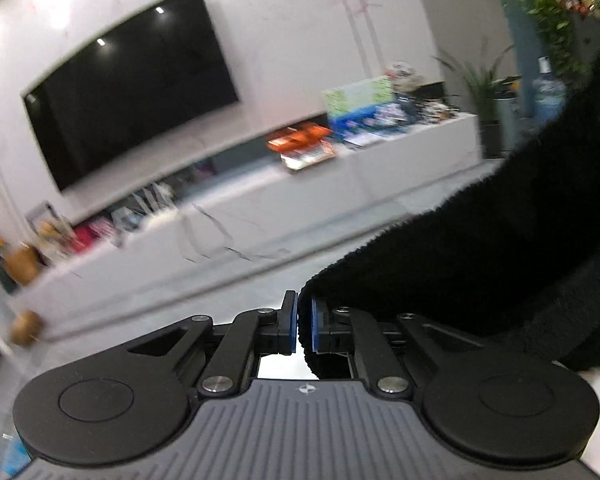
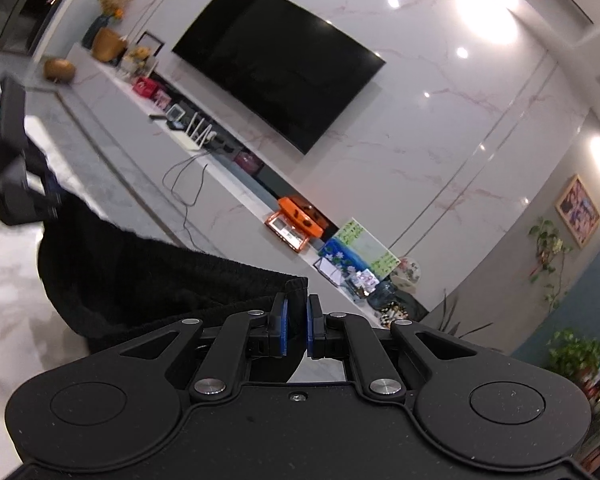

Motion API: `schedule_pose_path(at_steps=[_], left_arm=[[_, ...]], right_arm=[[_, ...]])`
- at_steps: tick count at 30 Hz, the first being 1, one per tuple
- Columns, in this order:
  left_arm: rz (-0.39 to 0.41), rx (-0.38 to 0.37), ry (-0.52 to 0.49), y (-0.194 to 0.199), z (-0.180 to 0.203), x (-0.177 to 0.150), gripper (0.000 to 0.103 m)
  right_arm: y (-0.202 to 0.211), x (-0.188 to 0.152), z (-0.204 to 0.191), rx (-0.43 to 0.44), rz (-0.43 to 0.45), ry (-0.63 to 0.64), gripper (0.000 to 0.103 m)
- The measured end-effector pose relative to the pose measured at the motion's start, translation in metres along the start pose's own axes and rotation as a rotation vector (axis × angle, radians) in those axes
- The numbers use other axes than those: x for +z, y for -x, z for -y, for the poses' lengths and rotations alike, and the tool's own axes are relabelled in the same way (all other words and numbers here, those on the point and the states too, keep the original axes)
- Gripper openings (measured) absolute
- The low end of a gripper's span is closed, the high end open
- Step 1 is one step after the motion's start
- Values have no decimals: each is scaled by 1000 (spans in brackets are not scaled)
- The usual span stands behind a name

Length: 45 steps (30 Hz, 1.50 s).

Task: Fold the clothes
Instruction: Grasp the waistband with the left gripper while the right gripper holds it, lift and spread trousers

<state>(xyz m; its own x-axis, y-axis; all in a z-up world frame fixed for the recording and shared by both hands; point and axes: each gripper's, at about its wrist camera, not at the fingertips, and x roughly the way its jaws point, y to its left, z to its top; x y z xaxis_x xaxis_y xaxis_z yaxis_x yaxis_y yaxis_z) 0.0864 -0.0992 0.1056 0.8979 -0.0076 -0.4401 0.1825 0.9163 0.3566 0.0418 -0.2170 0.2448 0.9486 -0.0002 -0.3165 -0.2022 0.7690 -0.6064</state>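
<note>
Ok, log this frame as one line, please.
stage: garment lifted | left gripper: shut on black garment | right gripper: shut on black garment | garment: hanging between them | backdrop: TV

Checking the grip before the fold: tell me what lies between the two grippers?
The black garment spans between them, pinched at one end by the right gripper and at the other by the left gripper; the right wrist view shows it.

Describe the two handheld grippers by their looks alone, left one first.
The left gripper has a grey ribbed body with a small round emblem, black linkage arms, silver pivot bolts, round black side discs, and blue pads on black fingers. The right gripper shares that design, but its body is plain matte black with a small screw. No cables, hands or sleeves show.
</note>
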Motion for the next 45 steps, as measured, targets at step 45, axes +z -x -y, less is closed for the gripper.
schedule_pose_path(at_steps=[45], left_arm=[[-311, -228, -427, -21, 40, -156, 8]], right_arm=[[-87, -141, -156, 544, -367, 86, 6]])
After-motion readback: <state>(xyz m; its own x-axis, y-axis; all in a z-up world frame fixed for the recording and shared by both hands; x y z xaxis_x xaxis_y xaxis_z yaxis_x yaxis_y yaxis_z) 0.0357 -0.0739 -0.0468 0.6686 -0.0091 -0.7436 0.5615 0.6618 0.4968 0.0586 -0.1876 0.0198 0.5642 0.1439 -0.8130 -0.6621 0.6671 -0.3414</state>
